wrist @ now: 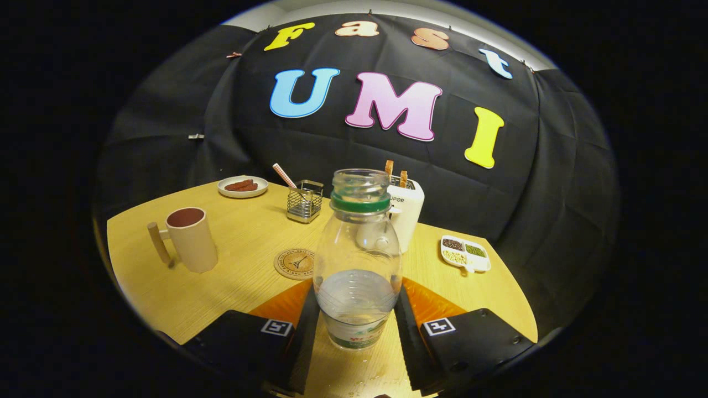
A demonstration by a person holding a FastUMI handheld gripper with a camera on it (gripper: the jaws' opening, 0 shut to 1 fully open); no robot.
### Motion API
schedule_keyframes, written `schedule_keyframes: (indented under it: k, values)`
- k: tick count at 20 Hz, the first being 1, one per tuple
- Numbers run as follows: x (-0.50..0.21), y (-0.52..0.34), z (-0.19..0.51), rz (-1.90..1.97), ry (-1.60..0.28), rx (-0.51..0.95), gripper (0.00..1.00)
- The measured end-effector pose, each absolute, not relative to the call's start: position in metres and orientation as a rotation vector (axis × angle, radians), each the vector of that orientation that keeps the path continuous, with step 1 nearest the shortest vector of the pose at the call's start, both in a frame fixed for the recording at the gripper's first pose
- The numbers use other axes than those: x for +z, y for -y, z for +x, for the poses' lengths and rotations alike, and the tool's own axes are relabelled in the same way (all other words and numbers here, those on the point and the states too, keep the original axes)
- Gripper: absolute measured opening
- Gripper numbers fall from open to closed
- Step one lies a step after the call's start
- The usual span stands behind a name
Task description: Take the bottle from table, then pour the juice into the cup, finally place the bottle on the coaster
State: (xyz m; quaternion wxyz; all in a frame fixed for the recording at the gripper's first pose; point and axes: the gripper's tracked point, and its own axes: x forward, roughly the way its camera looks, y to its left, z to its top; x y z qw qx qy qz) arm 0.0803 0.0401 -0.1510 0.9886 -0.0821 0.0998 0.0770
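Clear plastic bottle (357, 260) is standing uncapped on the table (243, 276), the tongs (357, 331) clamping its lower body; lifting should be going straight and level, then tipping slowly over the cup (191, 239).

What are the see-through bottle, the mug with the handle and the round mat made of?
The clear bottle with a green neck ring, standing between the gripper fingers, looks like thin glossy plastic: see-through and ribbed. Whether both fingers press it is unclear. The beige mug with a pale handle looks matte, maybe ceramic or plastic; its handle looks wooden. The round tan coaster looks like cork or wood.
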Motion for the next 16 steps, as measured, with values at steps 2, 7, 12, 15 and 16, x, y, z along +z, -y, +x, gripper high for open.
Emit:
schedule_keyframes:
  k: [2,7,12,15,16]
  values:
    - [-0.14,-0.048,0.076,-0.197,-0.202,0.173,0.7]
    - [-0.114,-0.074,0.079,-0.278,-0.2,0.204,0.7]
    - [-0.098,-0.093,0.088,-0.403,-0.229,0.172,0.7]
    - [-0.093,-0.099,0.093,-0.525,-0.221,0.136,0.7]
    - [-0.095,-0.101,0.094,-0.557,-0.225,0.125,0.7]
